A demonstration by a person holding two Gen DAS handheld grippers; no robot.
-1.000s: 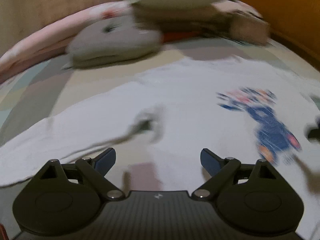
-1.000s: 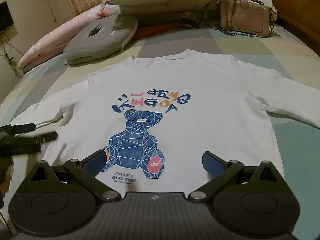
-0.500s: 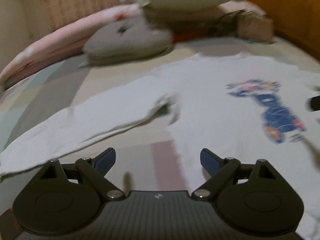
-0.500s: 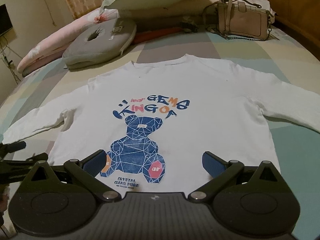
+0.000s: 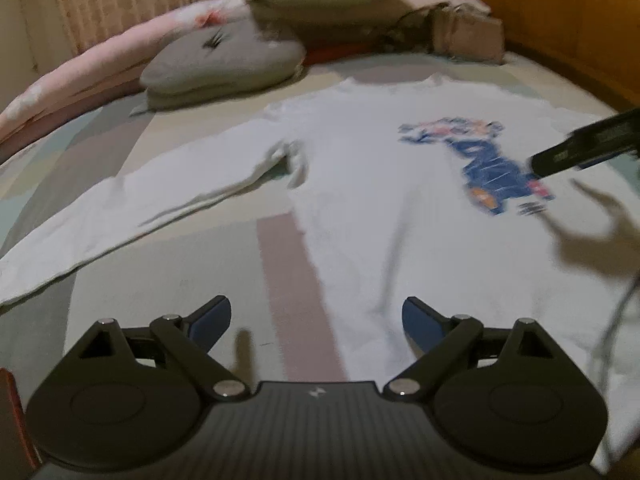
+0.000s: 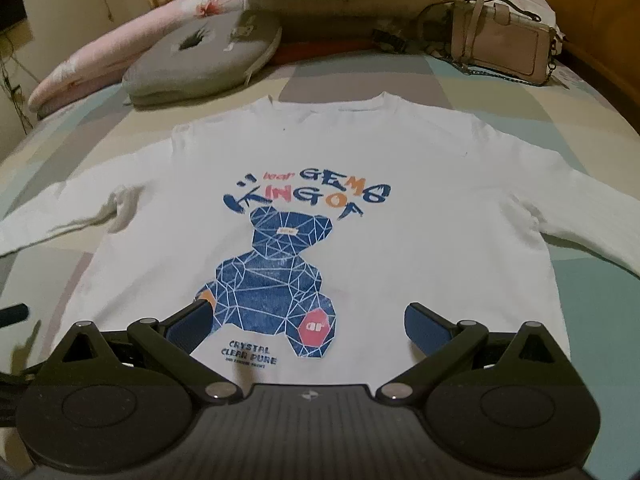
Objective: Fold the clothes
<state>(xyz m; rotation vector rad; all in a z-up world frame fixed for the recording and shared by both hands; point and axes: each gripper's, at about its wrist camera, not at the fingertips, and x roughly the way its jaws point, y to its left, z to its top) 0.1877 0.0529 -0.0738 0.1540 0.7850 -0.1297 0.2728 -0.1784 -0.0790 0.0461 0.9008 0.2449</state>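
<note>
A bed (image 6: 592, 304) with a patchwork cover carries a white long-sleeved sweatshirt (image 6: 400, 160) spread flat, front up, collar toward the head edge, both sleeves stretched toward the side edges. Its blue bear print (image 6: 272, 280) sits mid-chest. At the head edge lie a grey cushion (image 6: 200, 60), a pink pillow (image 6: 100, 60) and a beige handbag (image 6: 504, 52). The right hand-held gripper (image 6: 308, 320) hangs released above the hem; the left hand-held gripper (image 5: 316, 320) is released too, over the shirt's side edge.
</note>
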